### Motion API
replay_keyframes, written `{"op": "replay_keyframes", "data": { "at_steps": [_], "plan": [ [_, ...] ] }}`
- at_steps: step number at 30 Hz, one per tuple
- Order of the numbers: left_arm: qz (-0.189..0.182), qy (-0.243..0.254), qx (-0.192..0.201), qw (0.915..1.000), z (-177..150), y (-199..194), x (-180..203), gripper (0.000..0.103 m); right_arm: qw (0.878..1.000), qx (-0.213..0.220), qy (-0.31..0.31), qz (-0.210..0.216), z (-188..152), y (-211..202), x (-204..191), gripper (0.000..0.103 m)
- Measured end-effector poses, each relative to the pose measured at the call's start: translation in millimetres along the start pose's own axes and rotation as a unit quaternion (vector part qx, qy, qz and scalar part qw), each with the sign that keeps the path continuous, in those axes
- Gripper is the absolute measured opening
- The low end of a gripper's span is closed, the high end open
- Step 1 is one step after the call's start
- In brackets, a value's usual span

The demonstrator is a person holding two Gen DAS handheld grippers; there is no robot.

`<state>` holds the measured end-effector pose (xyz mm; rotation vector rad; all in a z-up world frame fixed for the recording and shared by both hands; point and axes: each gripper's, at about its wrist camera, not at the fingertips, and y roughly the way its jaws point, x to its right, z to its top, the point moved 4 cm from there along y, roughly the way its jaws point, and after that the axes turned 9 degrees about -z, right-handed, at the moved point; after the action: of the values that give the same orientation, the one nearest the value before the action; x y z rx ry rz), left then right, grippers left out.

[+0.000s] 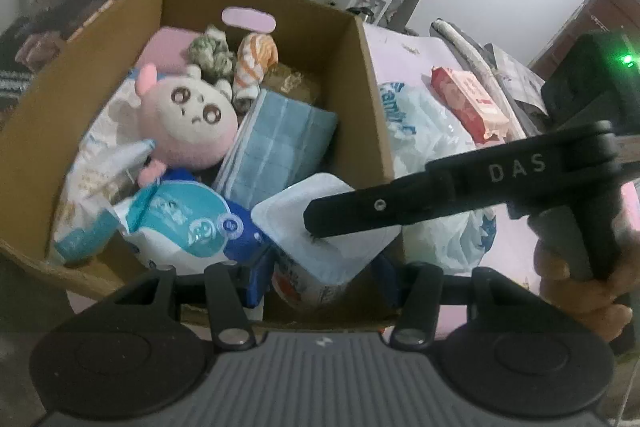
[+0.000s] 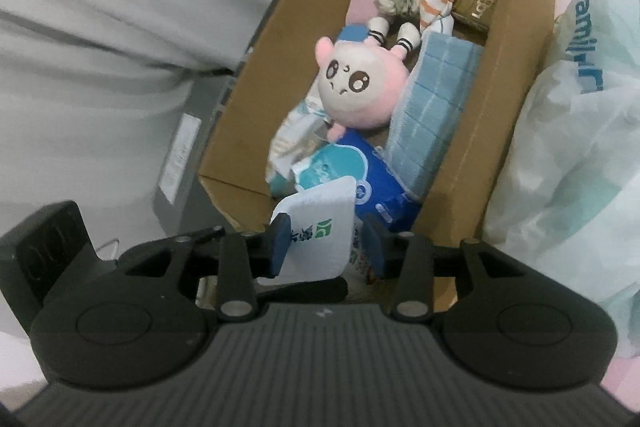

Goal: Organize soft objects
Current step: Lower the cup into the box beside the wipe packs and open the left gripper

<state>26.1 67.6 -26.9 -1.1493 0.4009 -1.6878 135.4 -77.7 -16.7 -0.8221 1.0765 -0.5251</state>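
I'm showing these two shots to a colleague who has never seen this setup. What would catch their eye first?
Most likely the pink round-faced plush toy with big eyes, lying in the middle of an open cardboard box crammed with soft packs. Next, the white tissue pack at the box's near end, sitting between the blue pads of the right tool. A crumpled plastic bag lies just outside the box wall.
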Motion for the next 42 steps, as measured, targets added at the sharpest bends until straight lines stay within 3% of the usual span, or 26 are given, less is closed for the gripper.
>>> {"op": "replay_keyframes", "data": {
  "at_steps": [13, 23, 35, 42],
  "plan": [
    [-0.013, -0.007, -0.005, 0.9999, -5.3, 7.8, -5.1, 0.055, 0.994, -0.042, -0.077, -0.070, 7.2, 13.7, -23.0, 0.041],
    [-0.013, 0.008, -0.019, 0.9997, -7.8, 9.5, -0.7, 0.061, 0.990, -0.059, -0.091, -0.087, 9.6, 16.7, -28.9, 0.047],
    [-0.024, 0.022, -0.002, 0.9995, -8.3, -5.4, 2.8, 0.071, 0.992, -0.041, -0.081, -0.090, 10.7, 4.2, -24.3, 0.051],
    [-0.001, 0.060, 0.032, 0.9977, -7.5, -29.0, 6.7, 0.075, 0.994, -0.008, -0.069, -0.082, 16.2, -17.0, -22.5, 0.051]
  ]
}}
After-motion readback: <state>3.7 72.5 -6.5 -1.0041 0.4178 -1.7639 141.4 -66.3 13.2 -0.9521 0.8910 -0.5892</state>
